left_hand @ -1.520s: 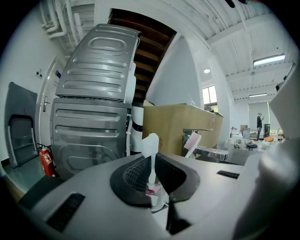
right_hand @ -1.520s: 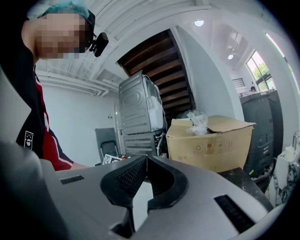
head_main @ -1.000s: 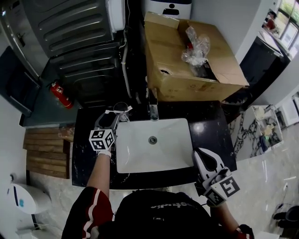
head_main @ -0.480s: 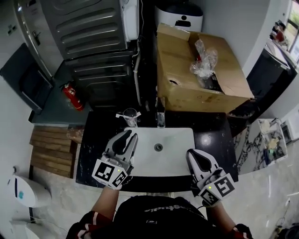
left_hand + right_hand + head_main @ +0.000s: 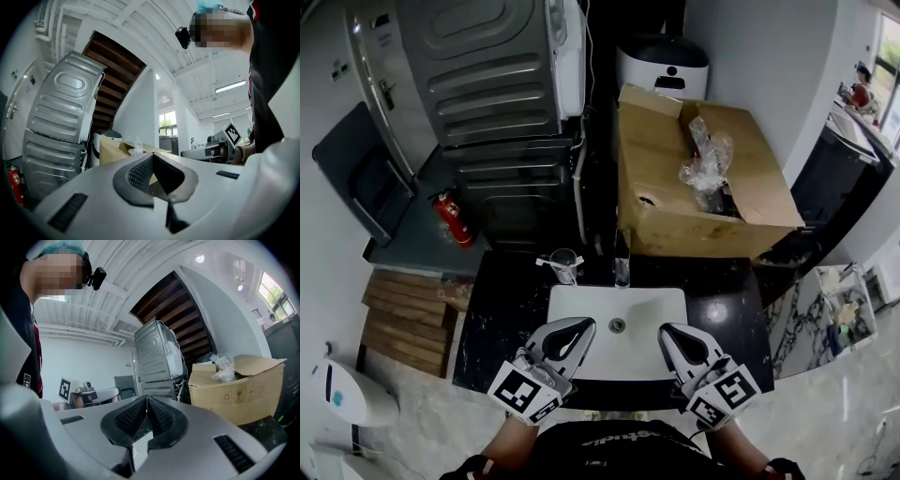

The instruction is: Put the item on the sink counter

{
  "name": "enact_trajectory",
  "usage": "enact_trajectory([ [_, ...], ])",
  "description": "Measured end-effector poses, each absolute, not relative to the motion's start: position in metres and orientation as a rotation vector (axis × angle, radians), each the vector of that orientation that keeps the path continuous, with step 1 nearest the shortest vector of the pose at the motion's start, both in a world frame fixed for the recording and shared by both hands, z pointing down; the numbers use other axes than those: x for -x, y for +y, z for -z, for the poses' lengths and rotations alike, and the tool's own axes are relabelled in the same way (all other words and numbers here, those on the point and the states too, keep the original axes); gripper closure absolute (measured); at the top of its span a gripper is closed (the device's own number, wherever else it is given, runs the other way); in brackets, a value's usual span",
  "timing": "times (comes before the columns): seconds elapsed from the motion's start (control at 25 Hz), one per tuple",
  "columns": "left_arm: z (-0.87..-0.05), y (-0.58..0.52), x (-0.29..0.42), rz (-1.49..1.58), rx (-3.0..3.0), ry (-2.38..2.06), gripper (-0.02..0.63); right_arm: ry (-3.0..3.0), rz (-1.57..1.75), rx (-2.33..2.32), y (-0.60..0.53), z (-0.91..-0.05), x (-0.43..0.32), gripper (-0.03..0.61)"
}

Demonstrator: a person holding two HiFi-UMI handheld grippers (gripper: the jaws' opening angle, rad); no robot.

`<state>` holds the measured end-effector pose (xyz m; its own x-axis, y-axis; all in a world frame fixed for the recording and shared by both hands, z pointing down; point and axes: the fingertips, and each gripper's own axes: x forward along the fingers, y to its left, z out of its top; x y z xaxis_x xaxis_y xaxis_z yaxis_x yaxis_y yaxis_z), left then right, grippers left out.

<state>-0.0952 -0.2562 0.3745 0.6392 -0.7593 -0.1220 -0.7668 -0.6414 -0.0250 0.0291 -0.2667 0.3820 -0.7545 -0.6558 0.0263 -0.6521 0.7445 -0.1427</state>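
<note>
Cup (image 5: 563, 263) on counter (image 5: 499, 321) left of faucet (image 5: 622, 272), basin (image 5: 581, 307) before them, box (image 5: 675, 214) behind counter

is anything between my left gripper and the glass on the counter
Nothing visible. Only bare black counter and the basin's corner lie between the left gripper, jaws closing shut on nothing, and the glass standing left of the faucet.

I see a white sink (image 5: 661, 305) in a black, faintly veined desk (image 5: 502, 323). There's a brown cardboard box (image 5: 670, 211) at one o'clock and a red fire extinguisher (image 5: 450, 217) at ten. Black-and-white markers sit on my grey left claw (image 5: 579, 325) and right claw (image 5: 668, 332).
</note>
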Motion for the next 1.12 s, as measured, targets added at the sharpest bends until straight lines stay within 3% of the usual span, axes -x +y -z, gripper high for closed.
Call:
enact_trajectory([
  [1.12,-0.375,-0.258,0.0917,-0.195,2.808,1.352,0.598,2.95,0.136,1.1,-0.2599,-0.3814,-0.0336,0.541],
])
